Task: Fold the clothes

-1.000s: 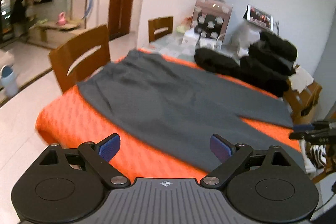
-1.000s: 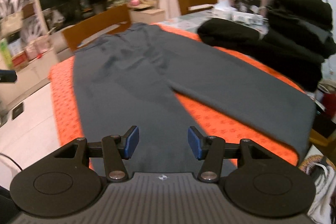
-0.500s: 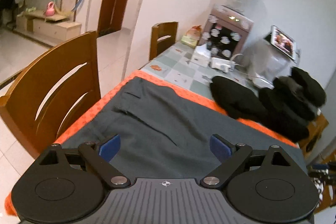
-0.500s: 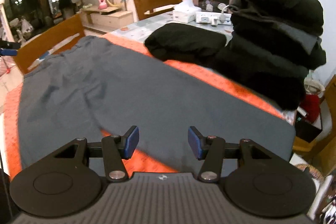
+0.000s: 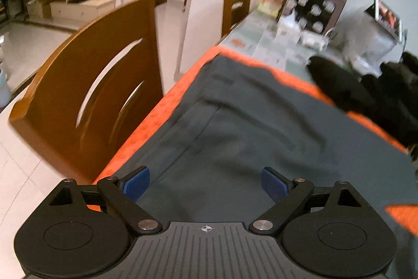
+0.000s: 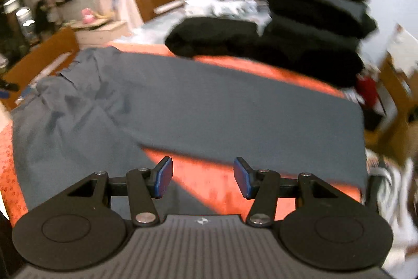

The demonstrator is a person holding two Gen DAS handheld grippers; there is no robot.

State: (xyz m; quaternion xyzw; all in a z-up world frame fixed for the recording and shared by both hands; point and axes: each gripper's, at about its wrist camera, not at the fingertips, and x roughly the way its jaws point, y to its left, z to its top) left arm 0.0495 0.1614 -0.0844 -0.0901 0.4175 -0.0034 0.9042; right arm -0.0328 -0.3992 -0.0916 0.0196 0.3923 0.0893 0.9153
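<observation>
The left gripper [image 5: 206,183] hung over the trousers' [image 5: 235,137] waist end, jaws spread wide and empty. The right gripper [image 6: 202,181] hovered with jaws spread over the orange cloth [image 6: 206,174] between the two legs. The grey trousers lay flat on the cloth. Beyond them sat black folded clothes [image 6: 313,25]. A chair [image 5: 86,85] stood just beside the table.

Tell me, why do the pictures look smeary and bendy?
Left wrist view: the wooden chair and the far end of the table smear from motion blur; the left gripper stays sharp. Right wrist view: the black clothes pile and grey trousers blur; the fisheye lens bends the edges.
</observation>
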